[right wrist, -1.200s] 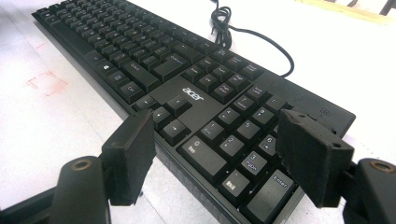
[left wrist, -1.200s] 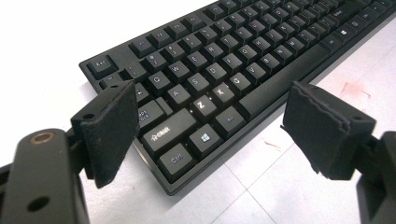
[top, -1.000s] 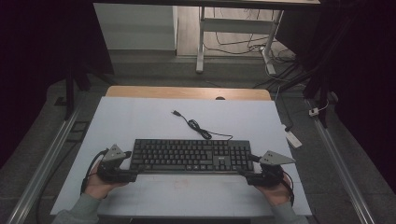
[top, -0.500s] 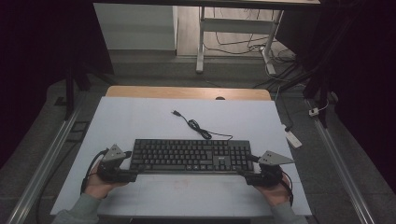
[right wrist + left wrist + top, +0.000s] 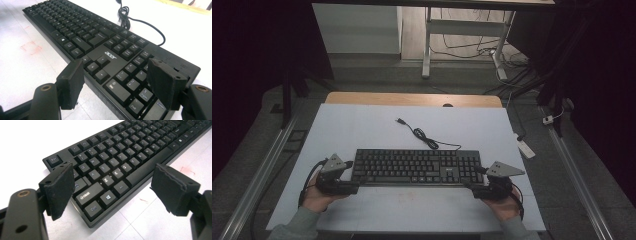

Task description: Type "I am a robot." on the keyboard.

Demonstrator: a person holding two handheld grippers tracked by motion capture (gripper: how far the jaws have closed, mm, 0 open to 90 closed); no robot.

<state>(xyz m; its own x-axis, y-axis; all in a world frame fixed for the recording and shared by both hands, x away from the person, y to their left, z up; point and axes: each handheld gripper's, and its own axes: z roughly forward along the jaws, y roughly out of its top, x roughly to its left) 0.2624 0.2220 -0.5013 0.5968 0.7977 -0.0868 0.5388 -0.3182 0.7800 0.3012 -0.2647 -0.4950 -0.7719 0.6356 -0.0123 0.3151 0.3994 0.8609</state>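
Note:
A black keyboard lies flat on the white table, long side facing me, and its coiled cable trails toward the back. My left gripper is open at the keyboard's front left corner. In the left gripper view, the left gripper has its pads either side of the Ctrl corner of the keyboard. My right gripper is open at the front right corner. In the right gripper view, the right gripper straddles the number-pad end of the keyboard. Neither pair of pads presses on the keyboard.
The white table cover has bare room behind and in front of the keyboard, and a wooden edge runs along the back. Faint red marks show on the surface. A white power strip lies off the table's right side.

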